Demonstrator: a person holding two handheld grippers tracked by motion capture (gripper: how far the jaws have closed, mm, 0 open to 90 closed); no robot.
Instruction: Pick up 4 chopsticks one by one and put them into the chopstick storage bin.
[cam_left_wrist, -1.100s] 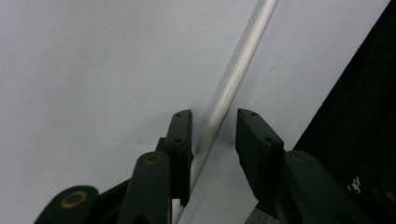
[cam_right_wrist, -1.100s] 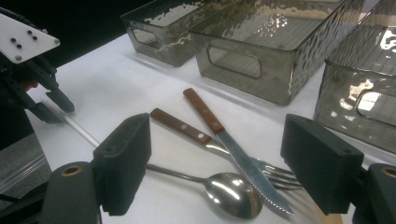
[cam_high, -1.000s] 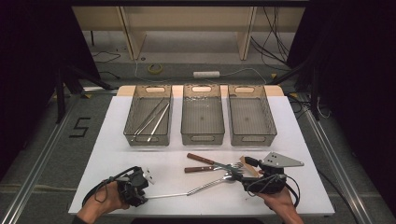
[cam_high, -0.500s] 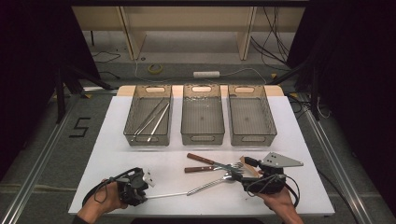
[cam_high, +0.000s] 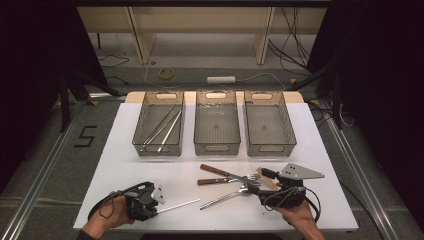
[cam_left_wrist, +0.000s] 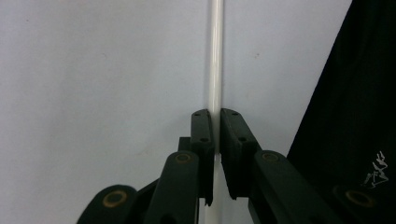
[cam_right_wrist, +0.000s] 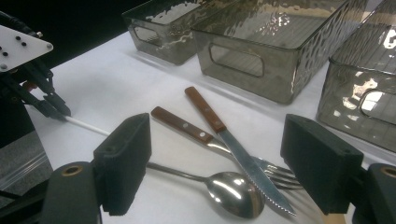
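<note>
A thin white stick (cam_high: 177, 205) lies on the white table near its front edge. My left gripper (cam_high: 155, 205) has just been closing, and its jaws are now shut on the stick's (cam_left_wrist: 215, 56) near end, seen close in the left gripper view (cam_left_wrist: 215, 135). My right gripper (cam_high: 260, 181) stands open at the front right, its jaws (cam_right_wrist: 222, 163) apart on either side of a pile of cutlery. The pile holds a wood-handled knife (cam_right_wrist: 205, 114), a wood-handled fork (cam_right_wrist: 180, 125) and a spoon (cam_right_wrist: 233, 189). The knife blade lies across the fork tines and the spoon bowl.
Three clear plastic bins stand in a row at the back of the table. The left bin (cam_high: 140, 145) holds long metal utensils (cam_high: 162, 127). The middle bin (cam_high: 216, 148) and the right bin (cam_high: 270, 149) look empty. The table's front edge is just behind both hands.
The left gripper's jaws have drawn together on the white stick. Both hands and the cutlery stay where they were.
</note>
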